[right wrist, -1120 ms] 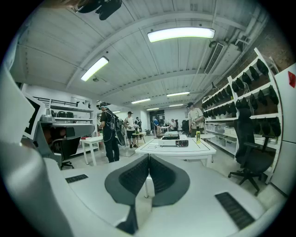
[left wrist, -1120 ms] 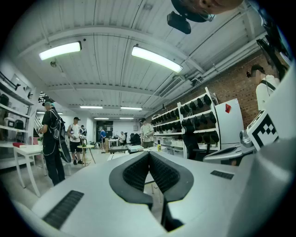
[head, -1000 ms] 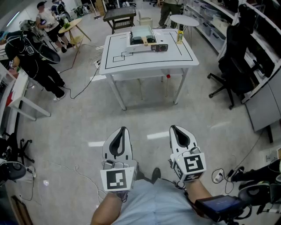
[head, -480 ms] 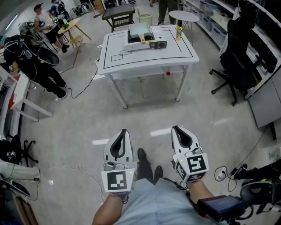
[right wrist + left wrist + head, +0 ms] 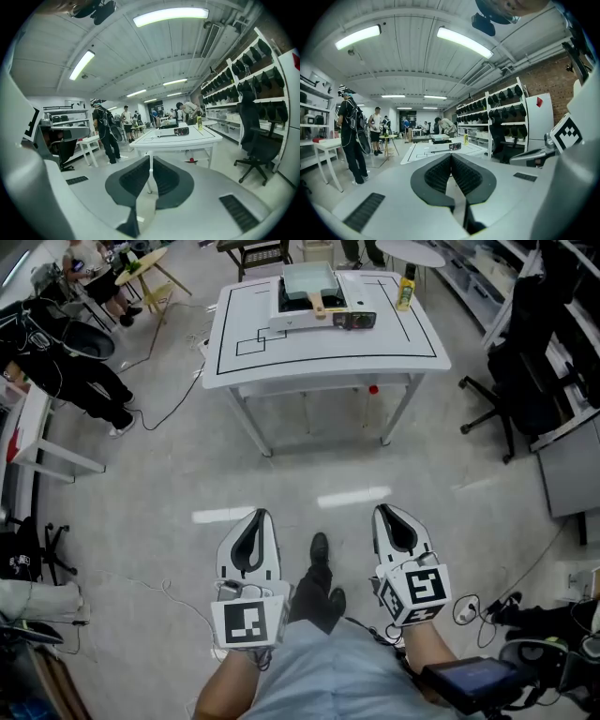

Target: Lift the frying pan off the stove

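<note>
The head view looks down on the whole layout: the left gripper (image 5: 259,517) and the right gripper (image 5: 383,513) are held side by side low in the frame, over bare floor and well apart from the white table (image 5: 281,357) at the top. On that table's far side sits the stove (image 5: 323,317), and the frying pan (image 5: 304,281), pale and rectangular with a wooden handle pointing toward the camera, rests on top of it. A yellow bottle (image 5: 406,287) stands near the stove on its right side. This view also shows the person's dark shoe (image 5: 319,546) between the two grippers, which neither gripper view catches. From above, the jaws cannot be judged well; the gripper views settle it. In the left gripper view the ribbed pads meet along their tips with nothing between them, so that gripper is clenched and empty; the right gripper view shows the same closed, empty jaws. Both gripper views look nearly level across the room, so they show ceiling light strips (image 5: 464,41) and wall shelving (image 5: 239,84), which the head view does not. In them the table is small and distant beyond the jaw tips, and the pan is too small to pick out from the stove. A black office chair (image 5: 255,140) stands to the table's right, and a person in black (image 5: 349,133) stands to its left.
</note>
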Demonstrator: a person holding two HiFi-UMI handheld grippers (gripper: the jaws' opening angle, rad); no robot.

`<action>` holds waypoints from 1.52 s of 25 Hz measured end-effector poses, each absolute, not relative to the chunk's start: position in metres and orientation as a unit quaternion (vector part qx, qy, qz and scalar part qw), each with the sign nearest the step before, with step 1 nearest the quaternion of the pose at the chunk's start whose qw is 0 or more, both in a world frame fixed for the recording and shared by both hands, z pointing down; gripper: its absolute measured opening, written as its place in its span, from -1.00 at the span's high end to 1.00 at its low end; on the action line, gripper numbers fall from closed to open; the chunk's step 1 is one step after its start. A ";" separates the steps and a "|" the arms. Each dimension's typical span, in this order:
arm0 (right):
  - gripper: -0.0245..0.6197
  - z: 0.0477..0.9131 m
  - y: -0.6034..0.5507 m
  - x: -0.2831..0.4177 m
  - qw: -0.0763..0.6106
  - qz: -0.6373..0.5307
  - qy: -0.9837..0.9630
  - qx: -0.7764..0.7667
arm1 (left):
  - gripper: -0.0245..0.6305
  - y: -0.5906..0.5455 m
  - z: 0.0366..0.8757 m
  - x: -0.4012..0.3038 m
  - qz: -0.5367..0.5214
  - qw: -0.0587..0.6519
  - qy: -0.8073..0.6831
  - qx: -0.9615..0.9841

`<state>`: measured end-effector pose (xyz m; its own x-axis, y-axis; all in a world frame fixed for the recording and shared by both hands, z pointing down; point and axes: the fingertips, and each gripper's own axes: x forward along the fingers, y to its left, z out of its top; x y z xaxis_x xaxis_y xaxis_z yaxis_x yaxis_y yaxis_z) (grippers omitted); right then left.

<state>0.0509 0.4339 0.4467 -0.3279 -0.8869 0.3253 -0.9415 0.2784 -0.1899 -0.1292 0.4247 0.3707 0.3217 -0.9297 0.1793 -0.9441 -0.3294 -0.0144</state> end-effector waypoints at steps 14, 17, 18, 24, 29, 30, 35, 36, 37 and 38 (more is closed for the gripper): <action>0.77 0.427 0.240 0.029 0.083 0.165 -0.799 0.572 | 0.87 0.231 0.352 -0.146 0.047 0.048 -0.572 0.818; 0.77 0.409 0.215 0.032 0.072 0.152 -0.798 0.579 | 0.87 0.206 0.339 -0.143 0.044 0.035 -0.569 0.821; 0.77 0.404 0.210 0.035 0.069 0.149 -0.796 0.582 | 0.87 0.200 0.334 -0.139 0.039 0.031 -0.564 0.824; 0.77 0.393 0.185 0.057 0.062 0.144 -0.788 0.595 | 0.87 0.169 0.331 -0.114 0.044 0.030 -0.545 0.837; 0.77 0.415 0.147 0.080 0.064 0.160 -0.781 0.600 | 0.87 0.130 0.359 -0.093 0.075 0.049 -0.543 0.835; 0.77 0.420 0.135 0.083 0.065 0.164 -0.782 0.598 | 0.87 0.119 0.365 -0.090 0.082 0.053 -0.545 0.833; 0.77 0.439 0.060 0.098 0.067 0.179 -0.793 0.578 | 0.87 0.051 0.386 -0.070 0.101 0.055 -0.552 0.826; 0.77 0.443 0.044 0.100 0.067 0.183 -0.797 0.572 | 0.87 0.037 0.390 -0.066 0.102 0.056 -0.554 0.824; 0.77 0.447 0.030 0.101 0.068 0.189 -0.800 0.565 | 0.87 0.024 0.392 -0.064 0.102 0.059 -0.558 0.821; 0.77 0.451 0.016 0.102 0.069 0.196 -0.803 0.558 | 0.87 0.012 0.393 -0.062 0.103 0.061 -0.563 0.818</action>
<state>0.1024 0.0159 0.4505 -0.3678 -0.8693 0.3301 -0.9236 0.3004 -0.2380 -0.0617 0.0125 0.3932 0.3456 -0.9079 0.2373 -0.9331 -0.3592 -0.0151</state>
